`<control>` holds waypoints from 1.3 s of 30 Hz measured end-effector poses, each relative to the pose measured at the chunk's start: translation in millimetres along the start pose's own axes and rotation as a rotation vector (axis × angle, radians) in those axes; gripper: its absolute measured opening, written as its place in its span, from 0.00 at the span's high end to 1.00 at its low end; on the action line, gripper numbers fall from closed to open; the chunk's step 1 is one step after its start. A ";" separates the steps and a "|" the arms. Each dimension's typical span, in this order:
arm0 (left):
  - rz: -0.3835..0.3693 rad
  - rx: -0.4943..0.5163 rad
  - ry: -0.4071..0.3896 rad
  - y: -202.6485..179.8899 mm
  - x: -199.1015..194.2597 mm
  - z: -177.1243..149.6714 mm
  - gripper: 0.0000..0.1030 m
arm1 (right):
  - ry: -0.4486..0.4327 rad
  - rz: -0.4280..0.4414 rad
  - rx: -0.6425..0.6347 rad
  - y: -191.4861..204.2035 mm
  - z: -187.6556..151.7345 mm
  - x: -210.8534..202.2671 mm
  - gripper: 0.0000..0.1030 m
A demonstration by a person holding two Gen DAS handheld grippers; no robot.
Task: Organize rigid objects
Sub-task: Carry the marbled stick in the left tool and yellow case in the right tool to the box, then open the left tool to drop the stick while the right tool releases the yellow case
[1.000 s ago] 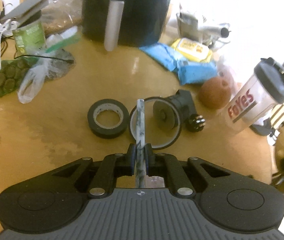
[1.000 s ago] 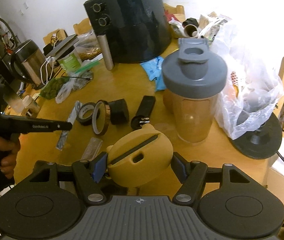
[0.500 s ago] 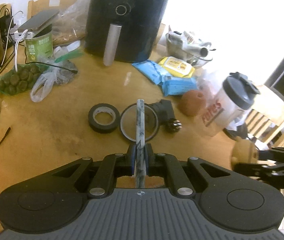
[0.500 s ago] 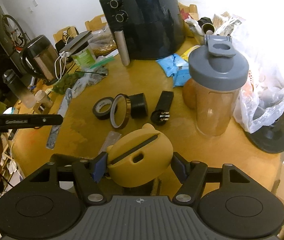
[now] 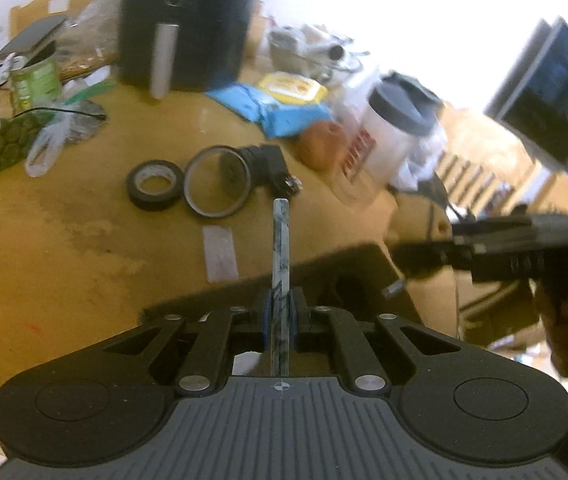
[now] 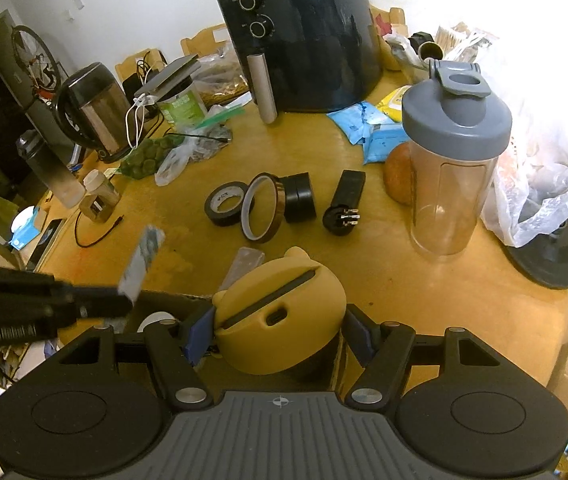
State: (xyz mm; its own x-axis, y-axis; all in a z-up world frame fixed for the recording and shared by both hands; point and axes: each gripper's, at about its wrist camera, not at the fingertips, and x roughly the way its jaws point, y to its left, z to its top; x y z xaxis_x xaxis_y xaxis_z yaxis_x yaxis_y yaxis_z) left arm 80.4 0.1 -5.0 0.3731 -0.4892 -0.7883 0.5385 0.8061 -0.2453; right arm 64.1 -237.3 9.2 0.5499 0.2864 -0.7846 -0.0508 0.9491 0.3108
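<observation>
1. Two grippers are in our hands above the near edge of the cluttered wooden table [image 6: 383, 276], and both carry something.
2. Our left gripper [image 5: 280, 314] has its jaws squeezed tight on a thin flat strip with a grey-and-white marbled pattern [image 5: 281, 248]; the strip stands edge-on between the blue pads and sticks out forward, clear of the table.
3. From the right wrist view we see that same strip [image 6: 140, 262] tilted up from the left gripper [image 6: 122, 304] at the left, over the table's near-left part.
4. Our right gripper [image 6: 280, 334] has its jaws spread fairly wide around a mustard-yellow rounded case with small ears and a dark slot [image 6: 278, 312]; both blue pads press on its sides, and it is lifted off the table.
5. We see, in the middle of the table, a black roll of tape [image 6: 226, 203] lying flat, touching an amber translucent tape roll [image 6: 264, 212] that stands on edge and leans on a black tape roll [image 6: 299, 196].
6. Just right of them lies a black plug adapter with metal prongs [image 6: 345, 204].
7. A small clear plastic rectangle [image 6: 244, 266] lies flat just beyond the yellow case.
8. Farther right stands a clear shaker bottle with a grey lid [image 6: 453, 160].
</observation>
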 end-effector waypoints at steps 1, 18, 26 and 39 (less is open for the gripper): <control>0.001 0.019 0.007 -3.4 0.9 -3.1 0.90 | -0.002 -0.002 0.000 0.3 -0.8 -1.1 0.31; 0.118 0.096 0.022 -18.3 -4.0 -28.4 0.62 | 0.000 -0.018 -0.020 2.8 -19.3 -9.3 0.31; 0.183 -0.033 -0.025 -4.4 -18.7 -29.3 0.60 | 0.014 -0.020 -0.058 7.7 -26.2 -7.3 0.31; 0.260 -0.232 -0.078 11.1 -38.4 -38.0 0.55 | 0.082 0.041 -0.102 23.2 -35.7 8.9 0.31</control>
State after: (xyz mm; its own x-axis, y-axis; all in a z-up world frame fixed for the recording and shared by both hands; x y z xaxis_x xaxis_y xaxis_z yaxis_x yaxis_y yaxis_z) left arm 43.3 40.5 1.2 0.5366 -0.2747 -0.7979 0.2358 0.9567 -0.1708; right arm 38.0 -208.1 -9.7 0.4761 0.3314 -0.8146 -0.1590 0.9434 0.2909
